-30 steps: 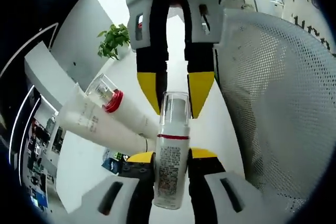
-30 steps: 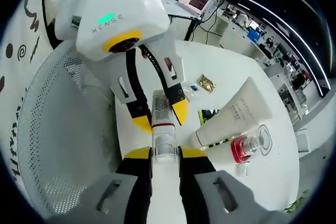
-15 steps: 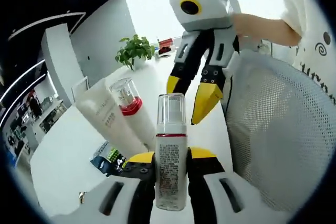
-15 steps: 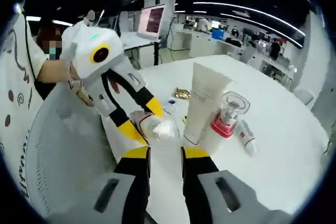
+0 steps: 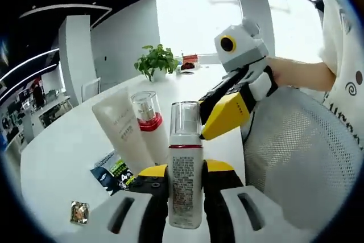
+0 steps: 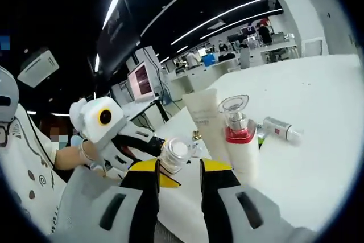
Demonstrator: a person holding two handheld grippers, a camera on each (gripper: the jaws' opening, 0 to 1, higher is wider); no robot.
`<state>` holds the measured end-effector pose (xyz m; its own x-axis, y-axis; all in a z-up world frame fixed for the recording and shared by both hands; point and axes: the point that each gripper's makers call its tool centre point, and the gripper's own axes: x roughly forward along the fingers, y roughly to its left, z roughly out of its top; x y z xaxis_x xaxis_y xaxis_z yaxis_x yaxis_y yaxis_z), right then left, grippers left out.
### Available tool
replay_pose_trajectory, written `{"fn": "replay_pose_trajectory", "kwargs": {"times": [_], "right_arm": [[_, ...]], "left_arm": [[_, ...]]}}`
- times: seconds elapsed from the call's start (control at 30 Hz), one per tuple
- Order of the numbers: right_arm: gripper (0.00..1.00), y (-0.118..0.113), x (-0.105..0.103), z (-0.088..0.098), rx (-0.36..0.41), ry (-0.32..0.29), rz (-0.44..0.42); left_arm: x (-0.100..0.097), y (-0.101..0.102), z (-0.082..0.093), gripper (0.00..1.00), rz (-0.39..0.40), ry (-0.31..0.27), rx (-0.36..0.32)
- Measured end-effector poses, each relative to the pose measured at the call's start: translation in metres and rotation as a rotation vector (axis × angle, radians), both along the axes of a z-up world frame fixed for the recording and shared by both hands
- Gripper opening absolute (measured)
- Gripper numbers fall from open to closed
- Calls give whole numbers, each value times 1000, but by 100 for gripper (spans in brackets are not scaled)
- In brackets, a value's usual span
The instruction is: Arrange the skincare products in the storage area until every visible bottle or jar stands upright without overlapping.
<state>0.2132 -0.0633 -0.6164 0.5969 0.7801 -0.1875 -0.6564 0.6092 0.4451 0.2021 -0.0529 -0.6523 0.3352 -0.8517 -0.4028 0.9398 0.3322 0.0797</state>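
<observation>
Jaws of our left gripper [image 5: 183, 170] clamp the clear-capped bottle [image 5: 185, 172] upright above the bench [image 5: 62, 157], ready for standing; our right gripper [image 6: 179, 166] hangs released. Beyond stand the white tube [image 5: 123, 135] and red-collared bottle [image 5: 151, 123]; a small vial [image 6: 280, 128] lies flat.

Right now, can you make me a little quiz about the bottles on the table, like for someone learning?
1. True or false: the left gripper is shut on the clear-capped bottle.
2. Which stands next to the white tube on the white table? A) the red-collared pump bottle B) a cup C) a book
3. Fill in: the small bottle behind the pump bottle is ____ on its side.

Key: 1 true. 2 A. 3 lying.
</observation>
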Motion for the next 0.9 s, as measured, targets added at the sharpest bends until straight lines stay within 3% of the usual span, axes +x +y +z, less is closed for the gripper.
{"fn": "replay_pose_trajectory", "kwargs": {"times": [0.03,0.2,0.27,0.47,0.63,0.9], "right_arm": [[23,-1,3,3,21,-6,-15],[22,6,5,2,-32,-48,-16],[22,7,5,2,-46,-58,-17],[21,16,2,2,-163,-148,20],[21,20,0,0,-206,-188,31],[21,22,-2,-6,-337,-281,40]], "left_arm": [[0,-1,0,18,0,4,-3],[5,-1,-3,18,15,6,4],[6,-2,-6,18,23,37,-3],[6,-3,-13,18,24,55,16],[6,-4,-19,17,22,65,28],[6,-15,-31,17,5,93,53]]}}
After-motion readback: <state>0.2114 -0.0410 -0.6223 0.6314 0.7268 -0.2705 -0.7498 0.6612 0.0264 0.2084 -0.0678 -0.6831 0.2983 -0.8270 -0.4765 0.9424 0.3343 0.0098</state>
